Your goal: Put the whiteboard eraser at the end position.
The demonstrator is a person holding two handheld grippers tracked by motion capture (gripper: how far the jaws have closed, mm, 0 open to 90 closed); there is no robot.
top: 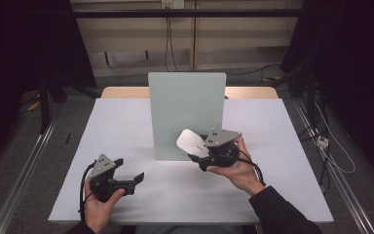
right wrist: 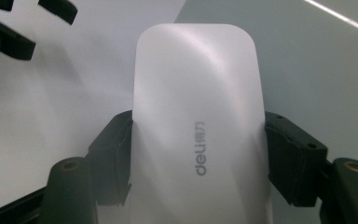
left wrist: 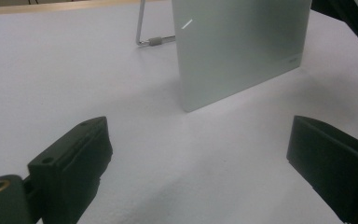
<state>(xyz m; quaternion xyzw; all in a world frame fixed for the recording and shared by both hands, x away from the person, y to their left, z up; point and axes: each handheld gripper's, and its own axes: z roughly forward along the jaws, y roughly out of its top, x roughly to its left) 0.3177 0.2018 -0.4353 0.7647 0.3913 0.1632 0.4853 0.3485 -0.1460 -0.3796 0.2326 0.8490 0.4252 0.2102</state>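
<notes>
High view: a person sits at a white rectangular table (top: 126, 126) and holds a black two-jaw gripper in each hand. The right gripper (top: 195, 157) is held off the tabletop in the person's right hand (top: 238, 170), and its jaws pinch a flat white plastic object with rounded corners (top: 191, 142), shaped like a slim computer mouse. This white object sticks out beyond the jaw tips, pointing up and toward the left of that view, and it sits in front of the lower edge of a pale green frosted rectangular board (top: 185, 105) that stands upright in the middle of the table. In the right gripper view, the white object (right wrist: 198, 121) rises from between the two black jaws, one pressed against each long side, with grey lettering that reads "deli" printed on its face near the jaws; the pale green board (right wrist: 317, 70) lies beyond and to the right of the jaws, and the table (right wrist: 65, 93) beyond and to the left. The left gripper (top: 129, 169) is in the person's left hand (top: 97, 204), low over the near part of the table, well apart from the right gripper. In the left gripper view, its jaws stand spread wide with bare table (left wrist: 191, 158) between them; the board (left wrist: 237, 46) stands ahead of the jaws, propped by a thin bent metal wire stand (left wrist: 142, 32) behind it.
</notes>
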